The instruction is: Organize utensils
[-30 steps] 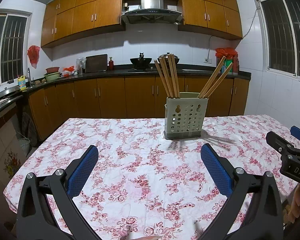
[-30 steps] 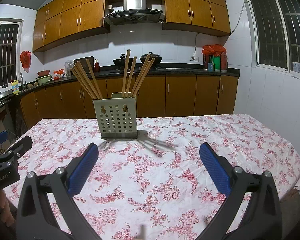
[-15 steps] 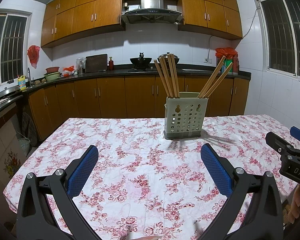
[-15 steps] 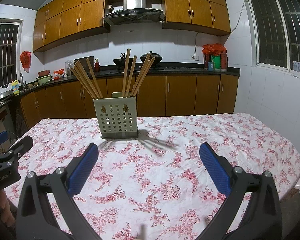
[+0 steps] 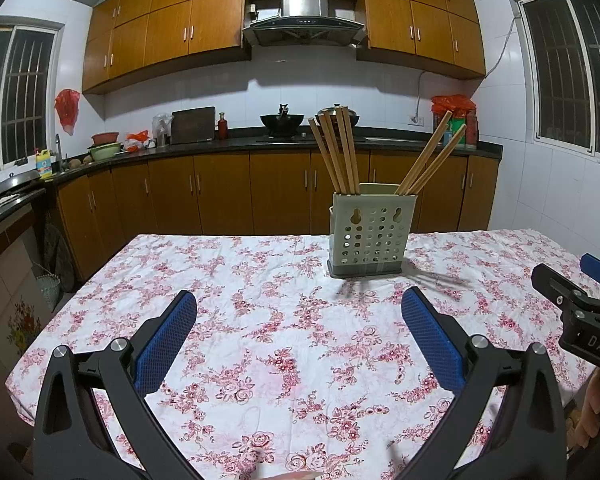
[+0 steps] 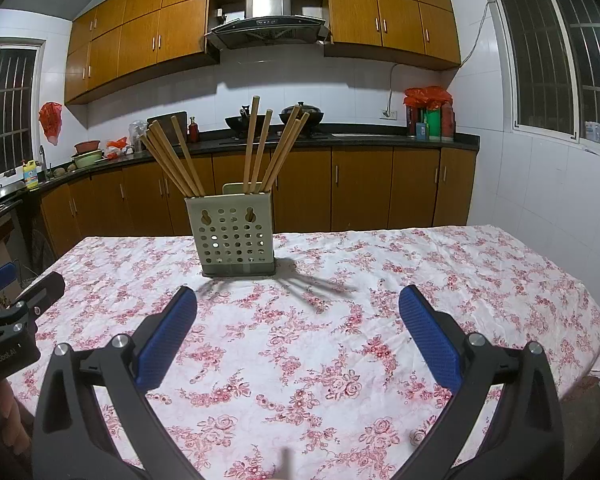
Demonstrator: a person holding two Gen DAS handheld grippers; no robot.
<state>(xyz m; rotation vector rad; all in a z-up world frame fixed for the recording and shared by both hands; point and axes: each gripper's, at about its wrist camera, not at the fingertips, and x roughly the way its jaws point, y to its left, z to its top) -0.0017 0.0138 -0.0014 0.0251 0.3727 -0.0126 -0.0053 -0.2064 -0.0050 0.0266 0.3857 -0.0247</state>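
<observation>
Chopsticks (image 5: 342,152) stand in a perforated holder (image 5: 371,230) toward the far side of the floral tablecloth (image 5: 260,320). Left gripper (image 5: 299,312) and right gripper (image 6: 298,307) hover nearside, jaws wide apart, empty.

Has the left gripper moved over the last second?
No. In the left wrist view the holder sits at the same spot between the open left gripper fingers as before.

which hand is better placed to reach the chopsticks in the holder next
Right, slightly. From the right gripper the holder sits nearly straight ahead; from the left gripper it lies off to the side. Both grippers are open and empty.
</observation>
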